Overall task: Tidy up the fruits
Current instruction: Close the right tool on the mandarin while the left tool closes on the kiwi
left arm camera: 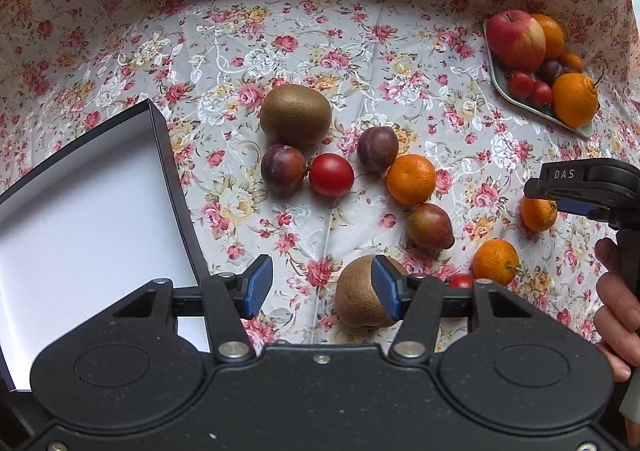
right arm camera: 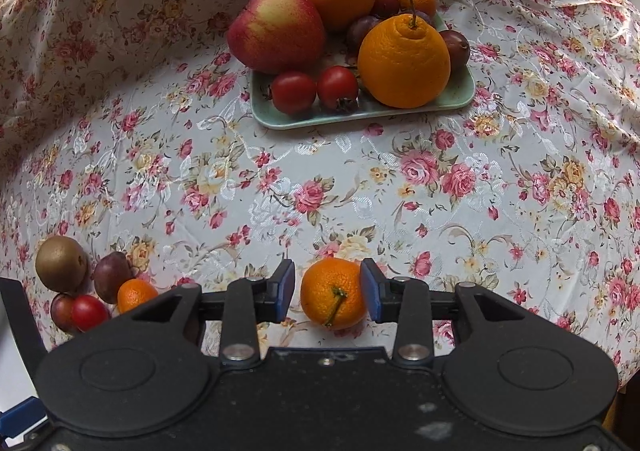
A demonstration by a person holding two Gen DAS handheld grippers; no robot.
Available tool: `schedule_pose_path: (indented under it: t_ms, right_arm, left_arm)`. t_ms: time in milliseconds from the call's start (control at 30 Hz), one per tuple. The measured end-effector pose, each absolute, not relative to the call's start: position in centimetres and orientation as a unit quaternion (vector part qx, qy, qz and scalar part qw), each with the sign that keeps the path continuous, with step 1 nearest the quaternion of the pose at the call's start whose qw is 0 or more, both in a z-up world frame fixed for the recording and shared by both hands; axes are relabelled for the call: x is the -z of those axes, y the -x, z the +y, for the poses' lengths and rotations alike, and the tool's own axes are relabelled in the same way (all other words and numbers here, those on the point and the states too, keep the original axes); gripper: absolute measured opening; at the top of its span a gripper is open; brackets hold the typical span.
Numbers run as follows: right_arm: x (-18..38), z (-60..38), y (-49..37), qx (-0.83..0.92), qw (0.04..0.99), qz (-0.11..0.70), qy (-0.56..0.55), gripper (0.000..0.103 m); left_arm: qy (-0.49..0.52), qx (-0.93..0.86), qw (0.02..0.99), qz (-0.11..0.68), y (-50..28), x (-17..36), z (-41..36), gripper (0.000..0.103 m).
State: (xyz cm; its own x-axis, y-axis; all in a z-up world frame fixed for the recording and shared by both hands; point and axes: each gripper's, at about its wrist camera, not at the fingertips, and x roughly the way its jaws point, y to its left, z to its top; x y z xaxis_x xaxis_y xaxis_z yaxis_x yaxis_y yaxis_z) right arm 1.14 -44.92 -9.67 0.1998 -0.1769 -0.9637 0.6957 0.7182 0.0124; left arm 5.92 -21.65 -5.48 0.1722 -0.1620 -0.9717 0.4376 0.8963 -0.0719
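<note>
Right gripper (right arm camera: 328, 297): jaws spread around the mandarin (right arm camera: 333, 299) on the near cloth, pads not pressing. Left gripper (left arm camera: 322, 293): spread, empty, right pad over a kiwi (left arm camera: 360, 297). Risk: an off-centre squeeze rolls the round mandarin away.

- The left gripper (left arm camera: 322, 289) is matte black plastic with two round raised discs on its body.
- Its fingers (left arm camera: 259, 285) end in blue pads — silver screws mark the pivots.
- The right gripper (right arm camera: 328, 295) is built the same; seen from the left wrist, white letters "DAS" mark it.
- A hand (left arm camera: 618, 311) shows bare.
</note>
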Motion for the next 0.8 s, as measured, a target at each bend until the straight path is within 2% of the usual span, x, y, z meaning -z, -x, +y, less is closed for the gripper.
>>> schedule_pose_path:
  t_ms: [233,333,433,500,600,667,800]
  right_arm:
    - [12.4,-44.2,-1.5,0.288,0.726,0.592,-0.201,0.046]
    - [12.6,-43.6,-1.3,0.300,0.738,0.577,-0.180,0.050]
    - [12.9,-43.5,-1.2,0.324,0.737,0.569,-0.168,0.066]
    - [13.3,-44.0,-0.7,0.343,0.732,0.560,-0.182,0.084]
    - [13.8,-45.5,0.6,0.347,0.743,0.527,-0.224,0.099]
    - [14.0,-45.8,1.1,0.348,0.756,0.506,-0.224,0.103]
    - [14.6,-44.9,1.3,0.354,0.779,0.488,-0.175,0.103]
  left_arm:
    - [-0.116,0.200,0.747,0.624,-5.9,6.4,-22.1,0.060]
    - [-0.121,0.200,0.744,0.626,-5.8,6.8,-22.4,0.060]
    - [-0.123,0.198,0.742,0.628,-5.9,7.0,-22.5,0.060]
    - [-0.122,0.197,0.741,0.631,-6.0,7.2,-22.4,0.060]
    - [-0.122,0.195,0.740,0.632,-6.1,7.4,-22.4,0.060]
    - [-0.124,0.194,0.739,0.633,-6.1,7.5,-22.4,0.060]
    - [-0.127,0.195,0.735,0.637,-6.0,8.0,-22.5,0.060]
